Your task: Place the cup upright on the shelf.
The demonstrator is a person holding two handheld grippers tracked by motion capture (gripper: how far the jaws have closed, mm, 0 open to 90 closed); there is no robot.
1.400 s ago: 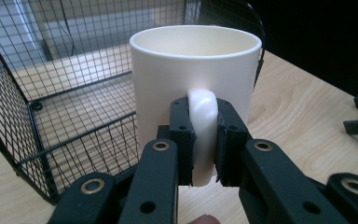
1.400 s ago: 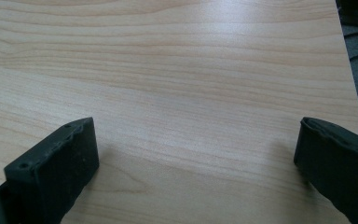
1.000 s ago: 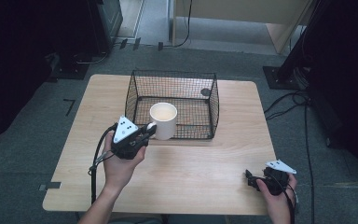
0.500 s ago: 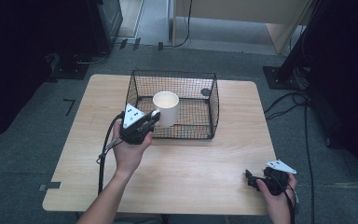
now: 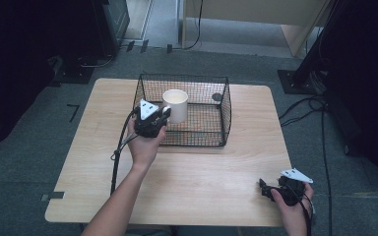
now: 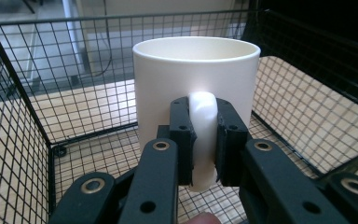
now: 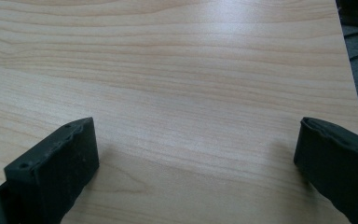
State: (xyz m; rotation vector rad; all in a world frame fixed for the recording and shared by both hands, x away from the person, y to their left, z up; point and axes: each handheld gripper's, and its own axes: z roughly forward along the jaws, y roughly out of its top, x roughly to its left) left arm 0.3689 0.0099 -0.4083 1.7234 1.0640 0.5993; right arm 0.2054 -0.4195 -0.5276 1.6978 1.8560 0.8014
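A white mug (image 5: 175, 104) (image 6: 193, 81) hangs upright over the left part of a black wire basket (image 5: 211, 86) (image 6: 23, 116). My left gripper (image 5: 161, 113) (image 6: 204, 140) is shut on the mug's handle (image 6: 202, 135), with the jaws clamped on both sides of it. My right gripper (image 5: 264, 187) (image 7: 196, 154) rests low over the wooden table (image 5: 202, 172) near its front right corner, jaws wide open with only bare wood between them.
A small dark round object (image 5: 217, 97) lies inside the basket at its back right. Cables (image 5: 305, 105) run across the grey floor to the right of the table. A dark cabinet (image 5: 110, 22) stands beyond the table's left side.
My left gripper has carried the mug up and forward, from in front of the basket's near left corner to over its interior. The right gripper has stayed put.
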